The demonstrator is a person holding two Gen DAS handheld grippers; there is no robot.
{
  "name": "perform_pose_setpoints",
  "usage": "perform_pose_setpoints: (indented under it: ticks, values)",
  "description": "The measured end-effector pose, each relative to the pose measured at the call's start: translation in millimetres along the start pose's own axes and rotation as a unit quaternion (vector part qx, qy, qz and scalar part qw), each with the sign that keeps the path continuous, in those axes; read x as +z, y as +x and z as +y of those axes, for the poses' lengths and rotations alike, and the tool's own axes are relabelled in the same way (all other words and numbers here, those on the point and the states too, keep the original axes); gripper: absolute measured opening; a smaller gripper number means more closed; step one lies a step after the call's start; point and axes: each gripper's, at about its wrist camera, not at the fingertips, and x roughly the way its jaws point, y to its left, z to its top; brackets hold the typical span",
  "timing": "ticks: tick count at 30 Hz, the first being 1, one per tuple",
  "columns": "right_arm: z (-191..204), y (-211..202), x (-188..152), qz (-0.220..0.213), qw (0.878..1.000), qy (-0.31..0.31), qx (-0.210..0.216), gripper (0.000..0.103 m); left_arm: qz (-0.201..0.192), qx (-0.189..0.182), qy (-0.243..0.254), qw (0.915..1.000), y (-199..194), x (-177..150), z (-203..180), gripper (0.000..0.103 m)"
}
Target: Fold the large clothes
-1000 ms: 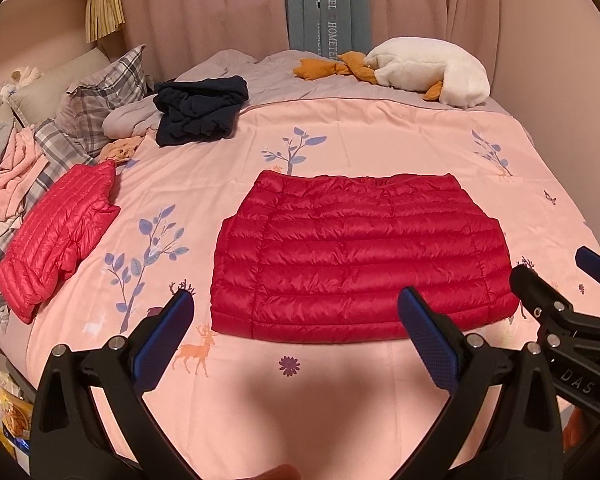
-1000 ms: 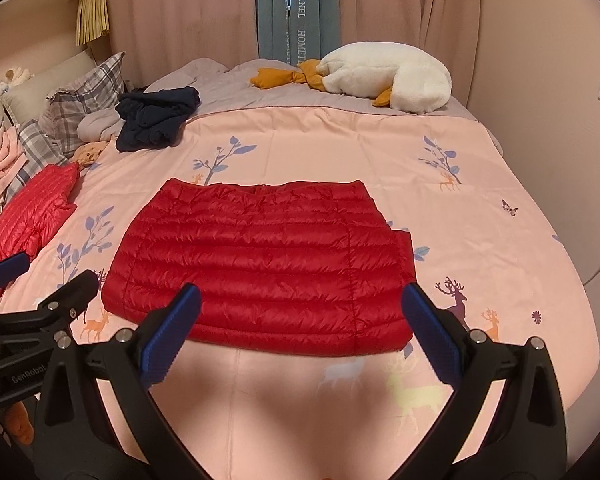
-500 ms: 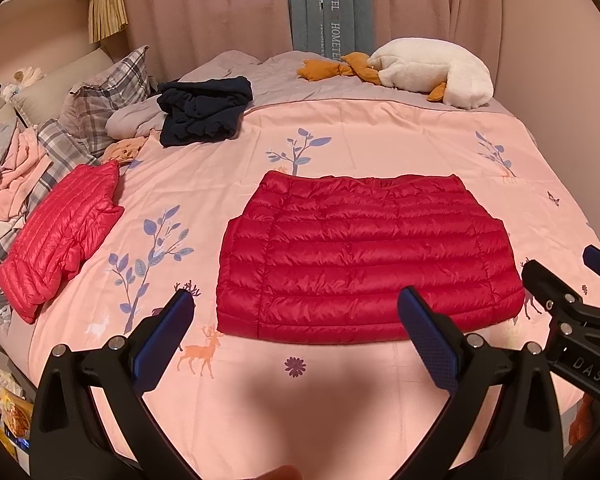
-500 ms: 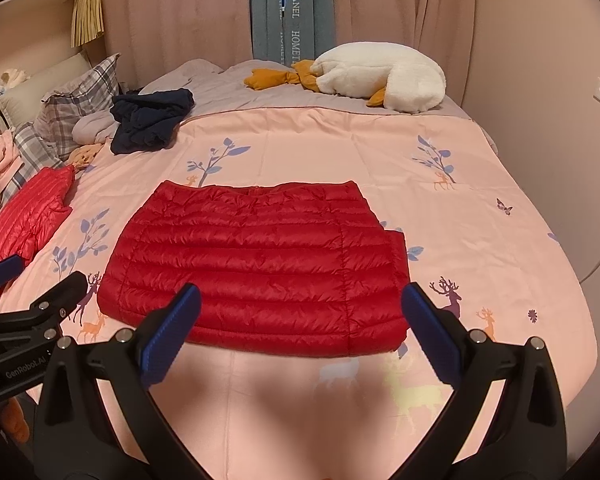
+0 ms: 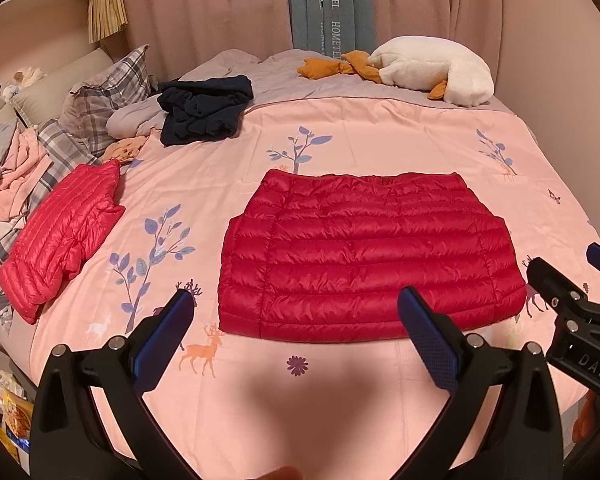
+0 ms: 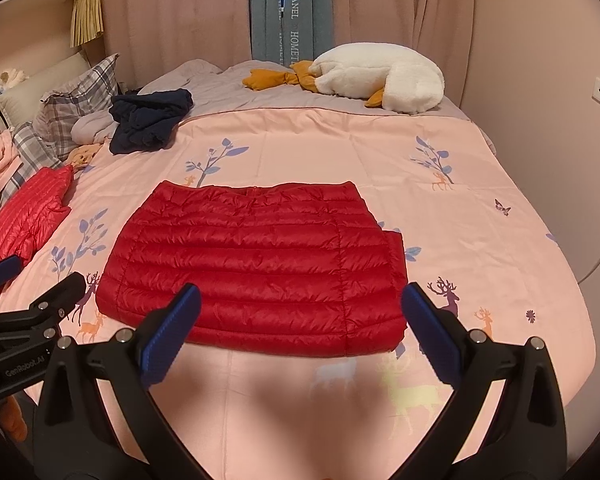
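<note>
A red quilted down jacket point(image 5: 372, 256) lies folded flat in a wide trapezoid on the pink bedspread point(image 5: 260, 392); it also shows in the right wrist view point(image 6: 256, 268). My left gripper point(image 5: 296, 320) is open and empty, above the bedspread just short of the jacket's near hem. My right gripper point(image 6: 300, 312) is open and empty, near the hem's right part. Each gripper shows at the edge of the other's view.
A second, pinker down jacket point(image 5: 60, 236) lies folded at the left. A dark navy garment point(image 5: 204, 110) lies near the plaid pillows point(image 5: 104, 100). A white goose plush point(image 5: 432, 70) lies at the far side. A wall point(image 6: 560, 80) rises on the right.
Both grippers have drawn back slightly from the jacket, which now sits a little farther off. The jacket has not moved and both grippers stay open.
</note>
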Motion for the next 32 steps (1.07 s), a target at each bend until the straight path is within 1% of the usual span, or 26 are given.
perform_pose_setpoints:
  ticks: [21, 32]
  values:
    - [-0.5, -0.5, 0.5, 0.001, 1.000, 0.000, -0.001, 0.101, -0.003, -0.001, 0.003, 1.0000, -1.9, -1.2, -2.4, 0.102]
    - [0.2, -1.1, 1.5, 0.002, 1.000, -0.002, 0.001, 0.101, -0.001, -0.010, 0.001, 0.9999, -4.0, 0.4, -1.0, 0.102]
